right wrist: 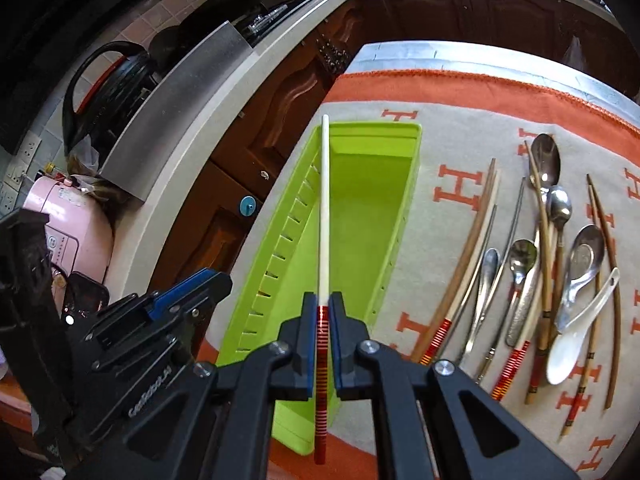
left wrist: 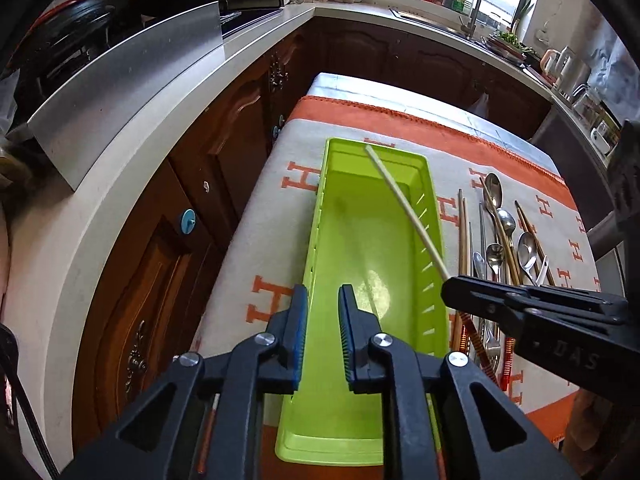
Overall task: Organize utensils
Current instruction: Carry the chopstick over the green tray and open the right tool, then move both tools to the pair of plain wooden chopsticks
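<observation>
A long lime-green tray [left wrist: 360, 240] lies on the orange-and-grey cloth; it also shows in the right wrist view [right wrist: 360, 216]. My right gripper [right wrist: 322, 320] is shut on a pale chopstick [right wrist: 325, 208] with a red-striped end, holding it above the tray. That chopstick shows in the left wrist view [left wrist: 404, 212], slanting over the tray from the right gripper [left wrist: 460, 288]. My left gripper [left wrist: 323, 312] is open and empty over the tray's near end. A pile of spoons and chopsticks [right wrist: 552, 264] lies right of the tray.
The cloth-covered table [left wrist: 360, 112] stands beside brown kitchen cabinets [left wrist: 200, 200] under a pale countertop. A white ceramic spoon [right wrist: 576, 332] lies at the pile's right. A sink [left wrist: 440, 20] and bottles stand at the far counter.
</observation>
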A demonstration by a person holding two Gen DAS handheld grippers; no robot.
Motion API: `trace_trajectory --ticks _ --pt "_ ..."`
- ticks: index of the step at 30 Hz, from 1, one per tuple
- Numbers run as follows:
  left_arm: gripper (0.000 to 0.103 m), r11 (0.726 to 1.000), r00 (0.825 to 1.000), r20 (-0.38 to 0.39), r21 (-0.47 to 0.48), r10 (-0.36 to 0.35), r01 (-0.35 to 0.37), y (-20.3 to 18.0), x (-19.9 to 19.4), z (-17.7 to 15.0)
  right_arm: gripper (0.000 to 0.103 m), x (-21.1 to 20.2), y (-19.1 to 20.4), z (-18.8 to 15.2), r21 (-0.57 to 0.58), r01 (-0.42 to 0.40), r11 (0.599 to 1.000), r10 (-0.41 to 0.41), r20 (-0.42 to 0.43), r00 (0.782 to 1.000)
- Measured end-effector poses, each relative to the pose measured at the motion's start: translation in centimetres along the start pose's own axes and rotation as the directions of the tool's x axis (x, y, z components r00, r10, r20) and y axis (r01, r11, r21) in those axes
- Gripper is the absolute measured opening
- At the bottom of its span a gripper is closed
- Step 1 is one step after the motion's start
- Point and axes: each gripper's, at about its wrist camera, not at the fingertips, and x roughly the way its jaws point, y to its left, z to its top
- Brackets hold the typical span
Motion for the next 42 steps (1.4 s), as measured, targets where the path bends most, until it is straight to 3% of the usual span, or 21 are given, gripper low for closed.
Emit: trace_trajectory --ticks 6,10,13,17,21,26,29,31,33,38,42 --pt "0.036 1.0 1.0 0.017 0.001 -0.025 0.025 0.2 0.1 0.0 0.013 1.8 0.2 0.4 0.005 0.031 1.0 -0.031 -0.028 0.999" --pt "0.042 0.999 0.999 0.032 0.006 -0.034 0.033 -0.1 0.0 0.5 0.044 0.2 -0.6 0.1 0.001 0.051 0.999 -0.051 -0.015 0.999" --pt "0.05 0.999 0.998 0.048 0.019 -0.045 0.044 -0.7 -0.3 0.6 0.057 -2.0 -2.3 -0.2 0.035 0.07 0.997 -0.071 0.021 0.997" --pt "0.051 0.997 0.996 0.062 0.048 -0.068 0.065 -2.0 -0.8 1.0 0.058 -5.6 -5.3 -1.1 0.079 0.127 0.989 -0.134 0.084 0.987" --pt "0.052 0.992 0.993 0.068 0.087 -0.092 0.086 -4.0 -1.2 1.5 0.058 -9.2 -8.1 -2.0 0.117 0.208 0.971 -0.226 0.163 0.96" --pt "0.062 0.982 0.983 0.097 0.126 -0.156 0.143 -7.2 -1.4 2.0 0.064 -13.9 -10.9 -2.9 0.169 0.317 0.933 -0.355 0.299 0.886" --pt "0.072 0.963 0.965 0.103 0.151 -0.242 0.225 -9.0 -1.5 2.4 0.067 -15.1 -12.7 -2.8 0.175 0.341 0.924 -0.379 0.287 0.88" --pt "0.072 0.955 0.959 0.078 0.146 -0.273 0.26 -10.2 -1.1 2.9 0.067 -15.4 -13.8 -2.8 0.179 0.37 0.912 -0.407 0.272 0.872" --pt "0.072 0.944 0.953 0.035 0.149 -0.302 0.294 -11.5 -0.4 3.6 0.067 -15.4 -15.1 -3.0 0.173 0.366 0.914 -0.401 0.254 0.88" --pt "0.072 0.942 0.954 -0.054 0.15 -0.295 0.299 -14.8 2.6 4.6 0.066 -14.4 -17.7 -3.4 0.186 0.352 0.917 -0.389 0.23 0.892" --pt "0.069 0.934 0.931 -0.143 0.08 -0.335 0.348 -16.7 6.3 5.7 0.053 -12.8 -19.1 -3.6 0.162 0.324 0.932 -0.354 0.213 0.911"
